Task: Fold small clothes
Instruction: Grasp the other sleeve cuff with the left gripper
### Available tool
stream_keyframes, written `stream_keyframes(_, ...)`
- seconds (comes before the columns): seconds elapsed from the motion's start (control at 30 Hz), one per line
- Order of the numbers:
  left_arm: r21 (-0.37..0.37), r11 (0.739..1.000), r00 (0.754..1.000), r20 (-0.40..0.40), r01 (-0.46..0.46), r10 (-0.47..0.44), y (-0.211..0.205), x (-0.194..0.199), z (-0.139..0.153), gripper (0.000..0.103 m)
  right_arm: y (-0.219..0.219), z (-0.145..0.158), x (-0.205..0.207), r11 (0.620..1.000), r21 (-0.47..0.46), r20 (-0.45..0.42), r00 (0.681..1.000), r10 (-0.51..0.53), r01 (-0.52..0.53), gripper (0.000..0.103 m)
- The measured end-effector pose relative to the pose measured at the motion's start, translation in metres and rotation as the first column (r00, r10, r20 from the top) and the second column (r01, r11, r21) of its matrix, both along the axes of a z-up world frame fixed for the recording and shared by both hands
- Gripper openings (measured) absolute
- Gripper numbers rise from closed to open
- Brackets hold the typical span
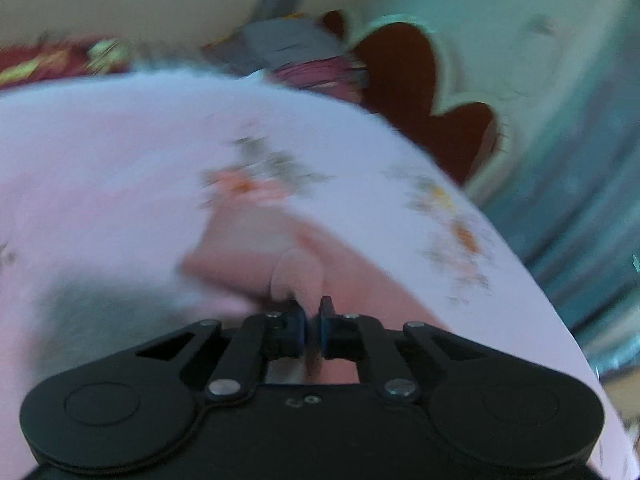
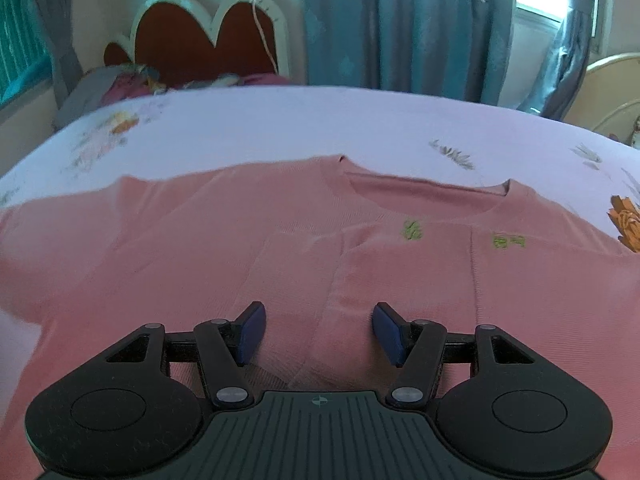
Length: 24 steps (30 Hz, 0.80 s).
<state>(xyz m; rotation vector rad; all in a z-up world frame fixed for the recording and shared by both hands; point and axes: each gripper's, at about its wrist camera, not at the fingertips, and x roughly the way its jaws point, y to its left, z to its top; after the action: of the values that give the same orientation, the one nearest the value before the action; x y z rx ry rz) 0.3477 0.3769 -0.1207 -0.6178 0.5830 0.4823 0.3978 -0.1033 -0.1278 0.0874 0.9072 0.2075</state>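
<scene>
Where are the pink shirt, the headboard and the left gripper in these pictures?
pink shirt (image 2: 208, 248): right wrist view, on its chest.
headboard (image 2: 188, 40): right wrist view, on its red panel.
left gripper (image 1: 313, 330): left wrist view, between its closed fingertips.

Left gripper (image 1: 313, 312): matte black body, two round side housings, linked arms with silver screws, blue pads.
Right gripper (image 2: 319, 322): same black build, ribbed centre plate with small crosshair mark, silver pivots, blue pads.

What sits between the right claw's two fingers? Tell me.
Only the pink shirt, a folded sleeve lying under the gap; the right claw stands open, per the right wrist view.
</scene>
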Motion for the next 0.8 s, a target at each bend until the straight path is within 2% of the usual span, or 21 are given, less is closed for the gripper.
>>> stream_keyframes(0.1,0.053,0.991,0.991,0.053,0.122,-0.125,-0.039,0.006,0.025,0.006,-0.009,0.003,-0.003,0.999,0.029,-0.001,1.000,-0.022,0.022,0.060)
stream_keyframes(0.17,0.082,0.971,0.970,0.084,0.223,-0.230,-0.074,0.010,0.042,0.006,-0.019,0.008,-0.006,0.998,0.045,0.013,0.999,-0.042,0.042,0.060)
stream_keyframes(0.23,0.108,0.943,0.939,0.108,0.315,-0.326,-0.110,0.014,0.055,0.006,-0.028,0.013,-0.010,0.997,0.059,0.026,0.998,-0.061,0.059,0.060)
stream_keyframes(0.3,0.128,0.898,0.891,0.129,0.420,-0.435,-0.152,0.019,0.066,0.006,-0.038,0.018,-0.016,0.995,0.068,0.039,0.996,-0.080,0.078,0.060)
stream_keyframes(0.4,0.142,0.808,0.794,0.151,0.572,-0.589,-0.220,0.026,0.074,0.006,-0.059,0.024,-0.024,0.991,0.076,0.050,0.992,-0.116,0.112,0.060)
stream_keyframes(0.5,0.132,0.706,0.688,0.159,0.696,-0.708,-0.290,0.032,0.070,0.006,-0.084,0.029,-0.036,0.985,0.076,0.056,0.985,-0.161,0.157,0.060)
stream_keyframes(0.53,0.137,0.679,0.661,0.157,0.721,-0.734,-0.308,0.033,0.067,0.007,-0.094,0.031,-0.041,0.982,0.075,0.058,0.983,-0.177,0.172,0.060)
stream_keyframes(0.57,0.144,0.641,0.625,0.147,0.754,-0.767,-0.330,0.033,0.062,0.007,-0.103,0.032,-0.046,0.980,0.072,0.059,0.980,-0.192,0.188,0.060)
stream_keyframes(0.63,0.138,0.580,0.569,0.113,0.803,-0.814,-0.366,0.034,0.047,0.006,-0.121,0.034,-0.055,0.974,0.066,0.059,0.974,-0.219,0.215,0.060)
stream_keyframes(0.67,0.128,0.541,0.535,0.084,0.831,-0.841,-0.383,0.034,0.037,0.006,-0.130,0.034,-0.059,0.971,0.064,0.057,0.971,-0.233,0.229,0.060)
stream_keyframes(0.73,0.124,0.489,0.492,0.007,0.863,-0.870,-0.410,0.035,0.016,0.008,-0.145,0.034,-0.069,0.964,0.065,0.049,0.964,-0.260,0.257,0.060)
stream_keyframes(0.8,0.137,0.460,0.472,-0.074,0.877,-0.879,-0.428,0.032,0.000,0.009,-0.157,0.034,-0.077,0.960,0.074,0.040,0.961,-0.272,0.269,0.060)
